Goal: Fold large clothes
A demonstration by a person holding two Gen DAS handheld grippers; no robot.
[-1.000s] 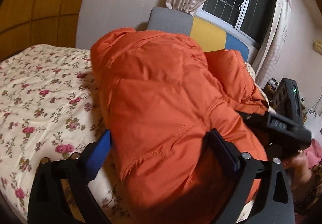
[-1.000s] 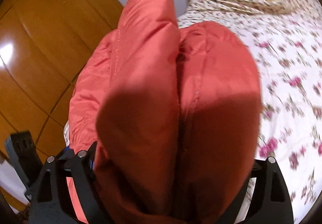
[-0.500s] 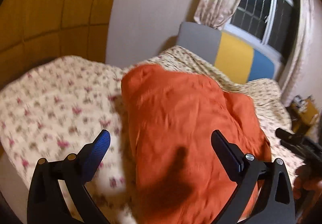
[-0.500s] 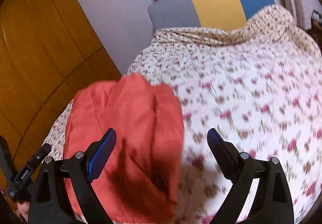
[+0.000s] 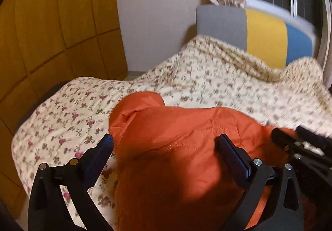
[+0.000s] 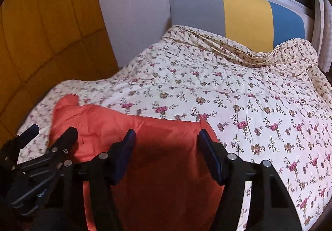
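The orange padded jacket (image 6: 157,148) is seen lying in a loose bundle on the near left part of the floral bedspread (image 6: 238,89), well apart from the striped headboard (image 6: 244,17) at twelve o'clock. In the left wrist view the left gripper (image 5: 164,148) is held above the jacket's left end with its jaws wide apart and nothing clamped. The right gripper (image 6: 166,143) is held over the other end; its jaws have just been closing, yet a gap remains and no fabric is seen pinched between the pads.

Several failures are judged possible. Since the filling is puffy and the shell looks slick, the bundle may spring open once left alone, and the fold would be lost. If the narrowed right jaws are lowered as they are, only the thin outer shell may be caught. At ten o'clock in the right wrist view a hood or sleeve end is seen protruding, so an uneven fold may result if it is left untucked.
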